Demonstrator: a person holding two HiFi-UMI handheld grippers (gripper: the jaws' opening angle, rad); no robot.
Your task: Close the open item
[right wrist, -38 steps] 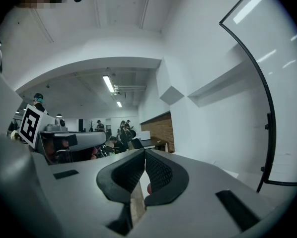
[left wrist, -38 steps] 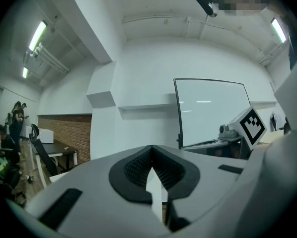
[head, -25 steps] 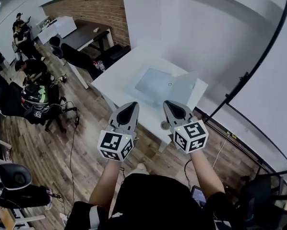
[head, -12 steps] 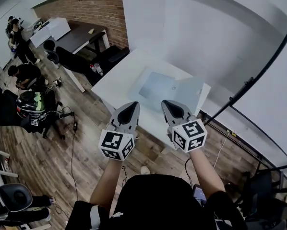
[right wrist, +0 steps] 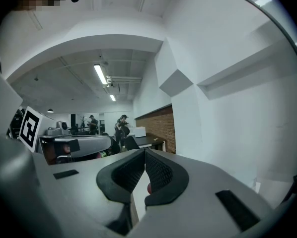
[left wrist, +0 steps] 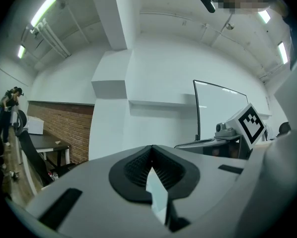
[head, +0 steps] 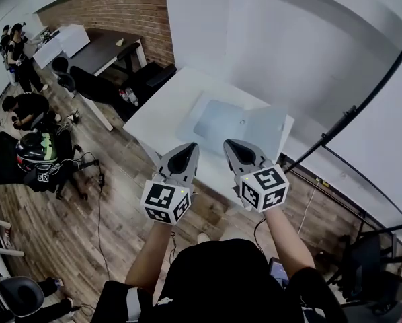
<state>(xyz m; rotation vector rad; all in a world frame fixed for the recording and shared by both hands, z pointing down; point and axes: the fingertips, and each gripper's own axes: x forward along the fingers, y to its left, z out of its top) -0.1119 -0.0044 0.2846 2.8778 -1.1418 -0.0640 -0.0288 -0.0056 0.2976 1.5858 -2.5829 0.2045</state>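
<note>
- The person stands at the near edge of a white table (head: 166, 106), a gripper in each hand, both held out at chest height.
- On that table lies the laptop (head: 236, 122), open, its two halves spread wide. From where I stand I cannot tell which half is the lid.
- The left gripper (head: 186, 152) hangs in the air short of the laptop, touching nothing. Its own view shows the jaws (left wrist: 151, 151) pinched together at the tips, with nothing between them.
- The right gripper (head: 234, 147) hangs beside the left one, a small gap between the two, and it too is clear of the laptop. Its jaws (right wrist: 144, 155) meet at the tips and carry nothing.
- Both marker cubes face up toward the person's head, one on each gripper.
- Beyond the table stands a brick wall (head: 130, 15), with a dark desk (head: 105, 49) in front of it.
- Off to the left, across the wooden floor (head: 73, 214), a few people (head: 26, 103) are busy near chairs and gear, well apart from the table.
</note>
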